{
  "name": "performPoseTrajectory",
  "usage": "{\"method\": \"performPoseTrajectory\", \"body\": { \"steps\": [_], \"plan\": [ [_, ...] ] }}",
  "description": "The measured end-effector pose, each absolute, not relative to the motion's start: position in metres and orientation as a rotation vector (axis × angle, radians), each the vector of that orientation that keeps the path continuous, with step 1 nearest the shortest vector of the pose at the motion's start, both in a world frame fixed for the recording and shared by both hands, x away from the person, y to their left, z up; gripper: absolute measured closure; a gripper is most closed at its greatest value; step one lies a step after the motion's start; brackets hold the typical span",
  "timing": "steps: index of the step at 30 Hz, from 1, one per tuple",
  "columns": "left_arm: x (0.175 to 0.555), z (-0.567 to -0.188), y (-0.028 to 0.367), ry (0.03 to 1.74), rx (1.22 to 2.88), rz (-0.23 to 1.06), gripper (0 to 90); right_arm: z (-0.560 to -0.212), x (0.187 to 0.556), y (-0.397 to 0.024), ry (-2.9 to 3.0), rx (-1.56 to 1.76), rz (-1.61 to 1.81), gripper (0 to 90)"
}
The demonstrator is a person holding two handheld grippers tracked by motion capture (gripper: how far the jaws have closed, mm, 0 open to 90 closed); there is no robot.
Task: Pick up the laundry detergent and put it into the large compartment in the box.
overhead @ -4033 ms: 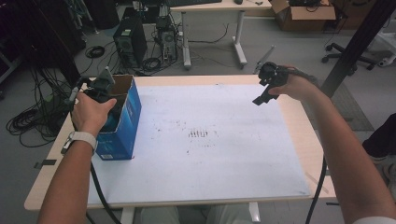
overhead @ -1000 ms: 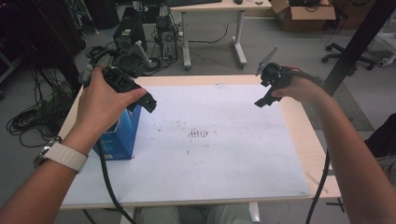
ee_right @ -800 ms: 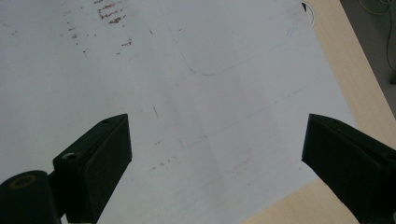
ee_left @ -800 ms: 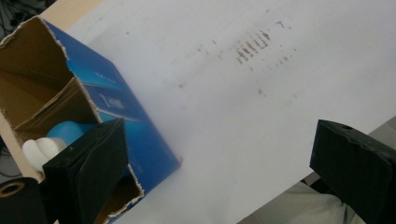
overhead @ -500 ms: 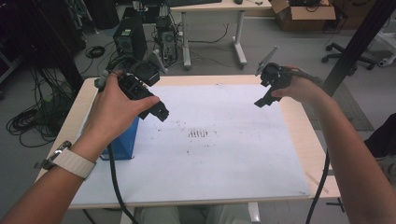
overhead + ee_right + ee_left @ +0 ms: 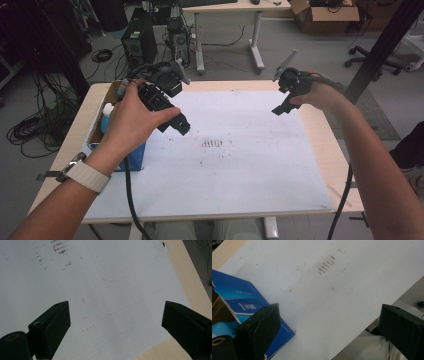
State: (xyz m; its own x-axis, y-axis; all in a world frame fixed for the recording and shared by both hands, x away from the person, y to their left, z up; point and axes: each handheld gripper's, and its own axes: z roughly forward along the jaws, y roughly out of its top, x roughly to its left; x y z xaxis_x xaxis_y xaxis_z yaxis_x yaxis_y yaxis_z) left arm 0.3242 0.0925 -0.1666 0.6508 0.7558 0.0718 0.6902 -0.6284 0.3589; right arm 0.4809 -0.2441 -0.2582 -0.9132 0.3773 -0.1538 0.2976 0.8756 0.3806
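Table (image 6: 320, 135) under a white sheet (image 6: 250, 165) (smudged mid-sheet). Left gripper (image 6: 181, 124) hangs over the sheet, jaws spread, empty, beside a blue box (image 6: 244, 302) at the left edge. Right gripper (image 6: 281, 107) hovers far right, jaws spread, empty.

White wristband (image 6: 84, 176), black claws, trailing black cables (image 6: 131, 200)

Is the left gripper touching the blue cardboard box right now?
Cannot tell. In the left gripper view the left gripper has its jaws wide open, one overlapping the blue cardboard box, but whether it touches is unclear.
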Motion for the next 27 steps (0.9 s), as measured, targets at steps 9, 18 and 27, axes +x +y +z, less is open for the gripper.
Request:
{"method": "performPoseTrajectory", "body": {
  "steps": [9, 18, 27],
  "plan": [
    [0.320, -0.169, 0.085, 1.121, 2.573, 0.303, 5.0, -0.256, 0.482, -0.244, 2.822, 0.512, 0.519, 8.2],
    [0.321, -0.172, 0.081, 1.121, 2.574, 0.292, 5.5, -0.253, 0.478, -0.245, 2.813, 0.514, 0.525, 8.2],
    [0.323, -0.172, 0.080, 1.123, 2.571, 0.287, 5.5, -0.254, 0.479, -0.246, 2.817, 0.509, 0.524, 8.2]
  ]
}}
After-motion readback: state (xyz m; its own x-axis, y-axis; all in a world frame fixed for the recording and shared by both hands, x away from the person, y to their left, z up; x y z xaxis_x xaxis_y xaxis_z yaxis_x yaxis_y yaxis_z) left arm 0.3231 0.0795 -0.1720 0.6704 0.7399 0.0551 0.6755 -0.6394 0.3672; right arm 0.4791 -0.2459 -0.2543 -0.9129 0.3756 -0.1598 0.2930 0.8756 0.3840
